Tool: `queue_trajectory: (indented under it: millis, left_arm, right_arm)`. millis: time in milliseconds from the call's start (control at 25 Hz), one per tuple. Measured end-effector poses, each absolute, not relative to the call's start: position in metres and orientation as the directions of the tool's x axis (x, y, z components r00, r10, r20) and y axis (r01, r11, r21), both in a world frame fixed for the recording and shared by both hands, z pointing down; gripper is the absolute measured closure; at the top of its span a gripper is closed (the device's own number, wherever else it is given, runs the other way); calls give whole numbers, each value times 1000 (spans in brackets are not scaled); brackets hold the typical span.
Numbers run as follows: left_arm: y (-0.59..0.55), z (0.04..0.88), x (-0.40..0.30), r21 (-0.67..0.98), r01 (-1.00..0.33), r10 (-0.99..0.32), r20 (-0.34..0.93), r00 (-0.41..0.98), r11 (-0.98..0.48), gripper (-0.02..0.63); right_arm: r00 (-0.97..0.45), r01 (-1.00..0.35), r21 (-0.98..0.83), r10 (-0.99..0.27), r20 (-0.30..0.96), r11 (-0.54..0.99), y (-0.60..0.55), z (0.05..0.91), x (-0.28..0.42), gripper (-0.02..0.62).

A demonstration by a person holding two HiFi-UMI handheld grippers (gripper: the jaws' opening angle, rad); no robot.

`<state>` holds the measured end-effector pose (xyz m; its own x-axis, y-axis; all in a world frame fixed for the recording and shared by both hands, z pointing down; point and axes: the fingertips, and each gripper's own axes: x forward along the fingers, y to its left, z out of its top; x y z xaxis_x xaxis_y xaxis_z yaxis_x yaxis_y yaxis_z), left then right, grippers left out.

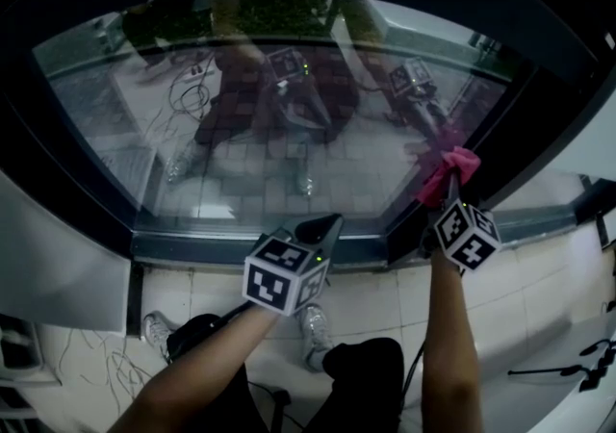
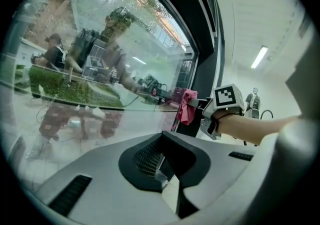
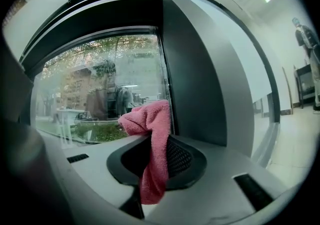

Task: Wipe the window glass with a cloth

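My right hand-held gripper (image 3: 156,161) clamps the pink cloth (image 3: 150,121) at the lower right corner of the window glass (image 1: 289,133); the pane stretches leftward. My left hand-held gripper (image 2: 159,161), closed and empty, hangs below the glass.

Pink cloth (image 3: 152,154), crumpled, hanging limp, against window glass (image 1: 260,152) at its dark right frame edge
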<state>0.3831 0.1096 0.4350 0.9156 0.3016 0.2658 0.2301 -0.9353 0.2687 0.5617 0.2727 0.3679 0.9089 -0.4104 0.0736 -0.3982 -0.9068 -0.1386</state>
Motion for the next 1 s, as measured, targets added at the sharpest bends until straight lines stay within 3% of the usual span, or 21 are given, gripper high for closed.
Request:
queue_trajectory:
  millis: [200, 520, 1000]
  left_arm:
    - [93, 436, 377, 267, 205, 278, 272, 921, -942, 600]
    - [39, 426, 329, 235, 106, 174, 290, 941, -966, 600]
    - [-110, 425, 187, 228, -148, -79, 287, 955, -962, 600]
  right_arm:
    - [905, -404, -153, -419, 77, -902, 265, 372, 550, 543]
    - [837, -531, -140, -543, 68, -836, 203, 372, 492, 543]
    - [644, -751, -123, -761, 76, -648, 14, 376, 357, 543]
